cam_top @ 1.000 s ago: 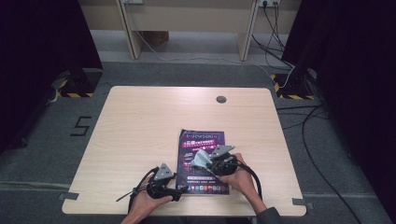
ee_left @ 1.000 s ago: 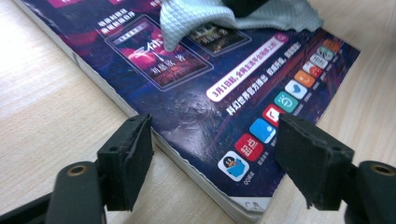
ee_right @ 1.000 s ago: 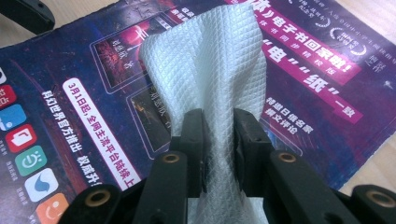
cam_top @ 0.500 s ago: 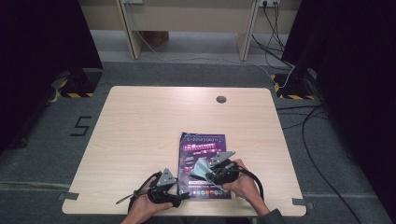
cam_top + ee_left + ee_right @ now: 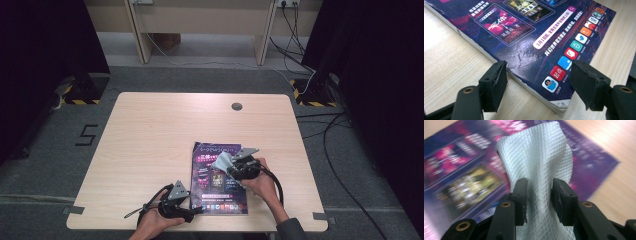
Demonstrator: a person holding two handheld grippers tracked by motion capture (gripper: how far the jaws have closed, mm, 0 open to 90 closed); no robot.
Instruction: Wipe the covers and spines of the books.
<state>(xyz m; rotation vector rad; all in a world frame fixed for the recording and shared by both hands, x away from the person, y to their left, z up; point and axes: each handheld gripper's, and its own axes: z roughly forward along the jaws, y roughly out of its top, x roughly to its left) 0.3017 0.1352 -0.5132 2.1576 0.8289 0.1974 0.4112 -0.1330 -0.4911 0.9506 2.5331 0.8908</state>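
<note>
Fingers of right gripper (image 5: 539, 200) pinch white cloth (image 5: 539, 157) above magazine (image 5: 461, 177).

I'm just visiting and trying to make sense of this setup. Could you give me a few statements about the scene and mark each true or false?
1. A white quilted cloth sits between the right gripper fingers. True.
2. The magazine lies open at its middle pages. False: it lies closed, cover up.
3. The left gripper stands at the magazine's near corner, fingers apart on either side of it. True.
4. The magazine hangs over the edge of the wooden table. False: it lies wholly on the tabletop.
5. The cloth lies flat on the bare wood. False: it is bunched in the right gripper above the magazine.
</note>
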